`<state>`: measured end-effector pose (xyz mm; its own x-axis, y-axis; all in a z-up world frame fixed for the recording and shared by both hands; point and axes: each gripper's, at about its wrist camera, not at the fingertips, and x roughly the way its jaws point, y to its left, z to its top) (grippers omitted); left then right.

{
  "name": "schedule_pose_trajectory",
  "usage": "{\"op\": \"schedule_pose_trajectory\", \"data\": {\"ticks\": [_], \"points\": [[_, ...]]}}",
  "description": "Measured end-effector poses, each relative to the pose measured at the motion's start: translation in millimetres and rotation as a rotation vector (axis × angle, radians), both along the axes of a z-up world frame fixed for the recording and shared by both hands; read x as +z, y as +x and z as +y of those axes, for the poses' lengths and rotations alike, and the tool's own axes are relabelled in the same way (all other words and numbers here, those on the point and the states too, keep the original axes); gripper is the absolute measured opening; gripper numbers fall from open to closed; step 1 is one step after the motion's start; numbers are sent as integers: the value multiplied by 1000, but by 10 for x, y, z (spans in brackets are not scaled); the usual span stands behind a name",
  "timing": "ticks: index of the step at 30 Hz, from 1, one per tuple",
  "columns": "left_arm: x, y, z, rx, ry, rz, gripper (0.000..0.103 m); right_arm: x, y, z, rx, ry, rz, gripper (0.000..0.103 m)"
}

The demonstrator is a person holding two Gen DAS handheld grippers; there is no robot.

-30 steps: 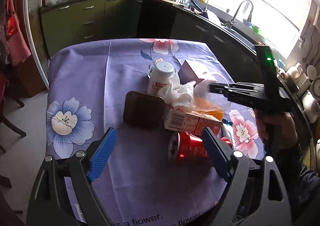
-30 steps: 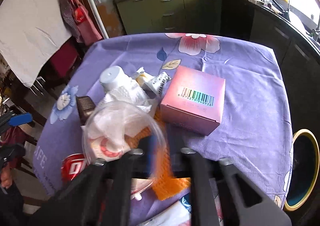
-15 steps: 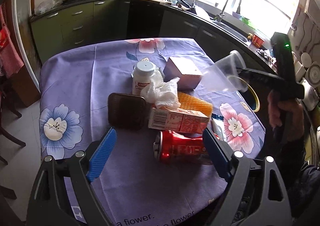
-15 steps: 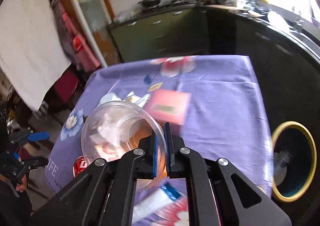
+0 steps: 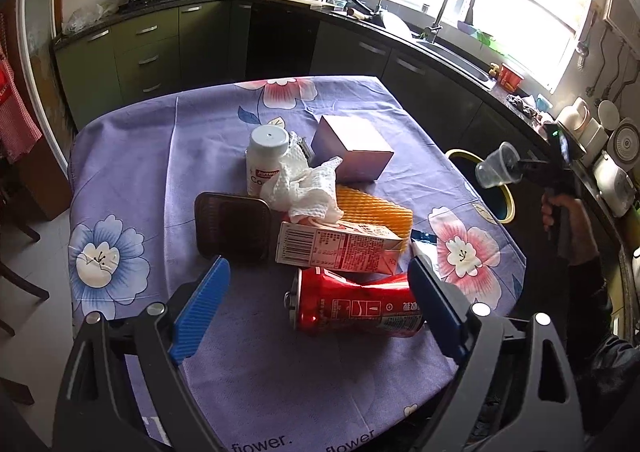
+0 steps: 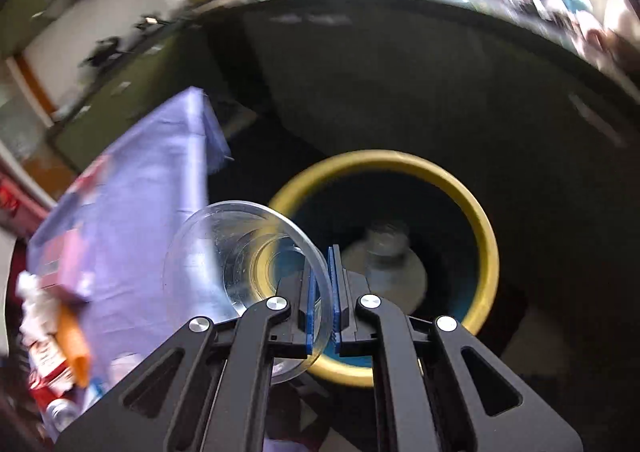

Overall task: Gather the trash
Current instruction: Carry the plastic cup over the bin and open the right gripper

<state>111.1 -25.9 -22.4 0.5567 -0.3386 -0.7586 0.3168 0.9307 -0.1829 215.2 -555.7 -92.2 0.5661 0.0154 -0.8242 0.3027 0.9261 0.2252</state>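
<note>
1. Your right gripper (image 6: pixel 324 302) pinched the clear cup (image 6: pixel 248 284) by its rim, above the yellow-rimmed bin (image 6: pixel 486 220).
2. Released off-centre, it could bounce off that rim.
3. Your left gripper (image 5: pixel 316 300) gaped wide, empty, over the crushed can (image 5: pixel 352 304).

Your left gripper (image 5: pixel 316 306) has bare cloth under its wide jaws, but the crushed red can (image 5: pixel 354 308) lies just inside the right one and the carton (image 5: pixel 340 246) and brown tray (image 5: pixel 232 226) crowd behind it. The bin (image 6: pixel 486 228) mouth is open beside the counter (image 5: pixel 132 156) — only a bottle (image 6: pixel 386 252) inside.
</note>
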Motion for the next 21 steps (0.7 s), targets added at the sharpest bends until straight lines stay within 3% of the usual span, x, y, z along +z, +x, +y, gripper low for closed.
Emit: {"op": "schedule_pose_trajectory", "data": {"ticks": [4,5,6,8,14,21], "points": [[-24,31,-39,-2,15,10,86,-345,146,-243,-61,9,78,8],[-29,35,-42,-2,16,12,86,-397,163,-280,-70,6,93,13],[-34,43,-45,-2,18,14,86,-463,189,-336,-87,2,119,29],[-38,54,-45,1,20,16,86,-510,165,-401,-121,5,124,46],[-68,86,-15,12,20,21,86,-348,-39,-409,-109,-6,62,47],[-147,148,88,47,43,26,86,-104,-220,-45,-33,-25,-13,51]]}}
